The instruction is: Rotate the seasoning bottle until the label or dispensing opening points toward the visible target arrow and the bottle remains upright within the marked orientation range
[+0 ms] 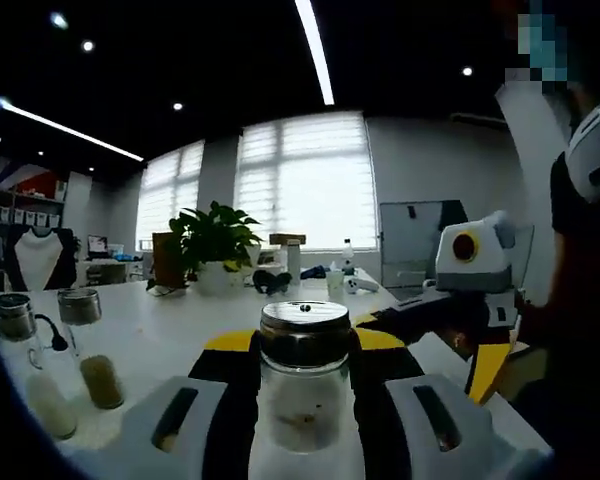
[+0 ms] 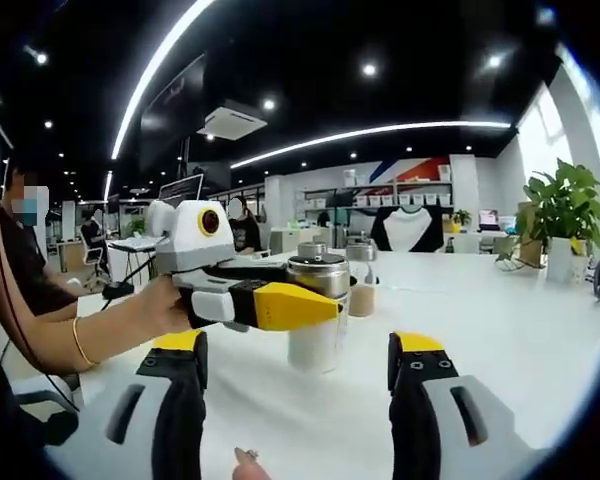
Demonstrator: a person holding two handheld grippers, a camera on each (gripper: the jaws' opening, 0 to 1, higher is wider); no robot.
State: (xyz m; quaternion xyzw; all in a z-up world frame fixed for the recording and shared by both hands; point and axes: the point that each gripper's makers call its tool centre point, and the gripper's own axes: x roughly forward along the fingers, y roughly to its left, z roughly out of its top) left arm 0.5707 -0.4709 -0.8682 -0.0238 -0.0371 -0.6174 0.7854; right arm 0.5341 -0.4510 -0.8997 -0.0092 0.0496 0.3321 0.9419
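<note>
The seasoning bottle (image 1: 302, 385) is a clear glass jar with a shiny metal lid and a little brownish seasoning at the bottom. It stands upright on the white table (image 1: 170, 345). My left gripper (image 1: 305, 345) is shut on it, with yellow-tipped jaws hugging both sides below the lid. In the right gripper view the same bottle (image 2: 318, 335) stands mid-table, and the left gripper (image 2: 270, 303), held by a person's hand, clamps it from the left. My right gripper (image 2: 300, 352) is open, its jaws wide apart just short of the bottle. It also appears as the right gripper (image 1: 425, 315) beside the jar.
Two more glass seasoning bottles (image 1: 85, 350) stand at the left on the table, also seen as bottles (image 2: 360, 275) behind the held one. A potted plant (image 1: 215, 245) and small items sit at the far end. The person's arm (image 2: 90, 335) is at the left.
</note>
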